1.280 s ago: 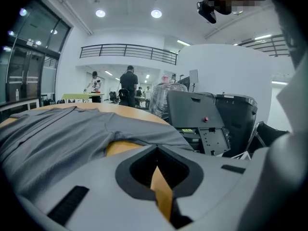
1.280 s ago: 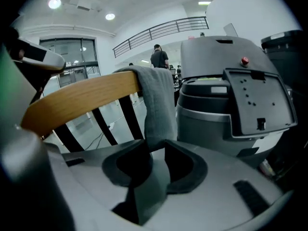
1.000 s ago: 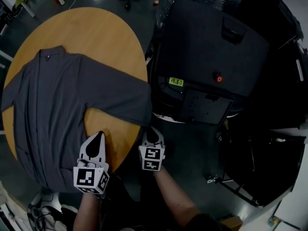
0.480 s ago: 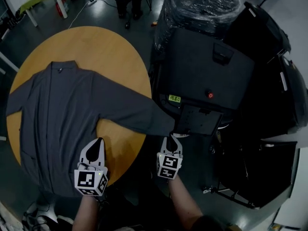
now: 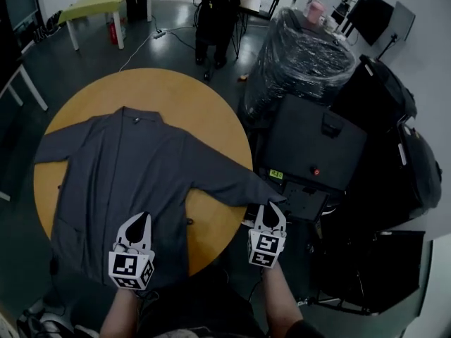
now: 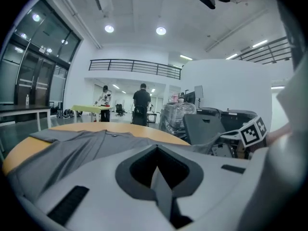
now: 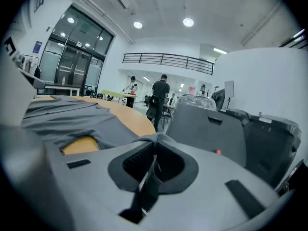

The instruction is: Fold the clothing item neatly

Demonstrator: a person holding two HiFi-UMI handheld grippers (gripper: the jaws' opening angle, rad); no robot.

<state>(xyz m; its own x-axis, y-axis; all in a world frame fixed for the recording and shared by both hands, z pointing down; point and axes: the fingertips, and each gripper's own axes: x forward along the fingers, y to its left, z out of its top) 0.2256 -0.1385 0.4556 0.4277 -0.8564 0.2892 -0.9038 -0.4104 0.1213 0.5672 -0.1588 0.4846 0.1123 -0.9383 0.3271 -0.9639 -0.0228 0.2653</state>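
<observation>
Head view: the grey shirt (image 5: 116, 167) lies spread on the round tabletop (image 5: 204, 108). At 6 o'clock the left hand-held gripper (image 5: 139, 220) pinches its hem. At 4 o'clock the right hand-held gripper (image 5: 272, 206) clamps the sleeve cuff (image 5: 262, 192). Keep the sleeve taut and lay it flat toward 9 o'clock.

Hidden: right sleeve cuff (image 5: 266, 193) runs into right gripper (image 5: 272, 208) jaws, tip buried there. Near hem of garment (image 5: 120, 182) covered by left gripper (image 5: 140, 220) and the hand behind it; only a thin grey sliver shows between left jaws. Round table (image 5: 211, 118) near-left rim under cloth. Green label (image 5: 275, 175) on black case (image 5: 313, 143) too small to read. Far person (image 5: 215, 20) cut off by top edge, only legs visible.
</observation>
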